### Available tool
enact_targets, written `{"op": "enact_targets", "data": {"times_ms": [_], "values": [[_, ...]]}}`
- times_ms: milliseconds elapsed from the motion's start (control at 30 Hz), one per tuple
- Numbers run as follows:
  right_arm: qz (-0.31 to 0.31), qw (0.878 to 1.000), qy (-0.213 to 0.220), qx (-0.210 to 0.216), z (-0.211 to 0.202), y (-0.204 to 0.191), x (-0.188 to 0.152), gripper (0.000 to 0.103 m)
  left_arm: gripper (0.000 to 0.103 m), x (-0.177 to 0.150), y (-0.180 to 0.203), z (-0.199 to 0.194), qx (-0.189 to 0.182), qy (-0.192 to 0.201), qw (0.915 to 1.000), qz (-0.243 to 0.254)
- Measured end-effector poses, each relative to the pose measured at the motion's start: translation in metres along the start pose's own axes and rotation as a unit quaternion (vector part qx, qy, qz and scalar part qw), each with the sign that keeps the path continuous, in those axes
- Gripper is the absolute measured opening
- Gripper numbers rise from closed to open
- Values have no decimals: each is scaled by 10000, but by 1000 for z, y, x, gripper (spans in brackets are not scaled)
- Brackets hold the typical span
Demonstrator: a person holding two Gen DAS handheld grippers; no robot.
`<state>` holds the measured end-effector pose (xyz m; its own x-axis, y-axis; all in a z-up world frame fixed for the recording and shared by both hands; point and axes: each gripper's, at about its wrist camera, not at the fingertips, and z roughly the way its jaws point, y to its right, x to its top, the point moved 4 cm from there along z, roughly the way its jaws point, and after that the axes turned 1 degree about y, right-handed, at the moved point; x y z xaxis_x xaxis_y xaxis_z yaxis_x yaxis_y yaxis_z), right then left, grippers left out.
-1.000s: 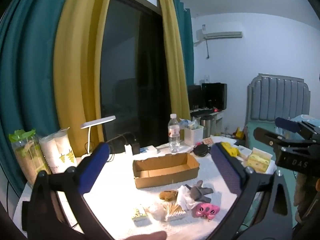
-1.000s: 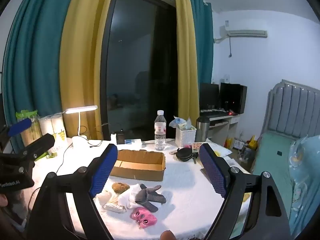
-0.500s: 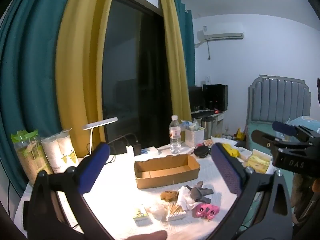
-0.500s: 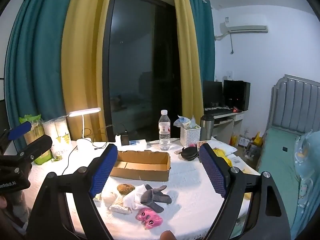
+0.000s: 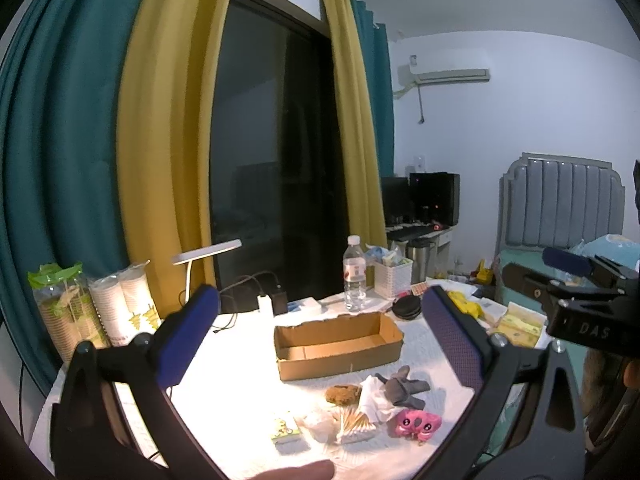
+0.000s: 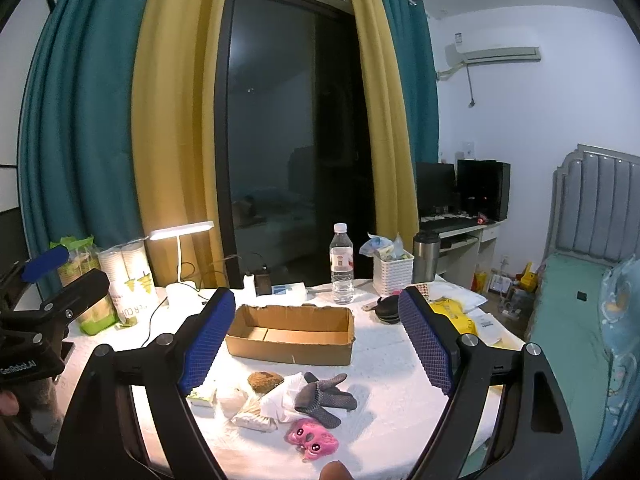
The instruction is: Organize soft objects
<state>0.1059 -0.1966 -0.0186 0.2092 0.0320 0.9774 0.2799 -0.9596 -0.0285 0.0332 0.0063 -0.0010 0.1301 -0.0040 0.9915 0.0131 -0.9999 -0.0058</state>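
Observation:
An open empty cardboard box (image 5: 338, 344) (image 6: 291, 334) sits mid-table. In front of it lie a brown sponge (image 5: 342, 394) (image 6: 265, 381), white crumpled cloth (image 5: 372, 398) (image 6: 280, 400), grey gloves (image 5: 402, 388) (image 6: 324, 398), a pink plush (image 5: 416, 428) (image 6: 311, 442), a cotton swab pack (image 5: 354, 428) (image 6: 254, 414) and a small green box (image 5: 285, 432) (image 6: 200, 398). My left gripper (image 5: 320, 340) is open and empty, above the table. My right gripper (image 6: 316, 344) is open and empty; it also shows in the left wrist view (image 5: 576, 280).
A desk lamp (image 6: 182, 236), water bottle (image 6: 341, 270), white basket (image 6: 393, 270), paper cups (image 6: 130, 280), a green-lidded jar (image 5: 64, 304) and a black round case (image 6: 388, 308) stand at the back of the white table (image 6: 392, 360). A bed (image 6: 576, 300) is on the right.
Both grippers have risen and tilted slightly, so the table sits a little lower in both views. Jaws stay open. The objects have not moved.

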Motion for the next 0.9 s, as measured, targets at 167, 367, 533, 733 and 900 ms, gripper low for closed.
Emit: {"op": "enact_targets", "data": {"times_ms": [167,367,533,733,900], "values": [[-18,10000,22,21,0,-3,1,86,102,2,-1,-2,7,20,10000,2],[-8,10000,17,22,0,0,1,86,102,4,-4,-3,42,40,10000,-12],[8,10000,21,34,-1,3,1,86,102,7,-5,-4,40,54,10000,-17],[4,10000,34,20,-1,2,2,86,102,8,-2,-6,-9,84,10000,16],[15,10000,36,25,-1,5,3,86,102,8,0,-6,-10,89,10000,16]]}}
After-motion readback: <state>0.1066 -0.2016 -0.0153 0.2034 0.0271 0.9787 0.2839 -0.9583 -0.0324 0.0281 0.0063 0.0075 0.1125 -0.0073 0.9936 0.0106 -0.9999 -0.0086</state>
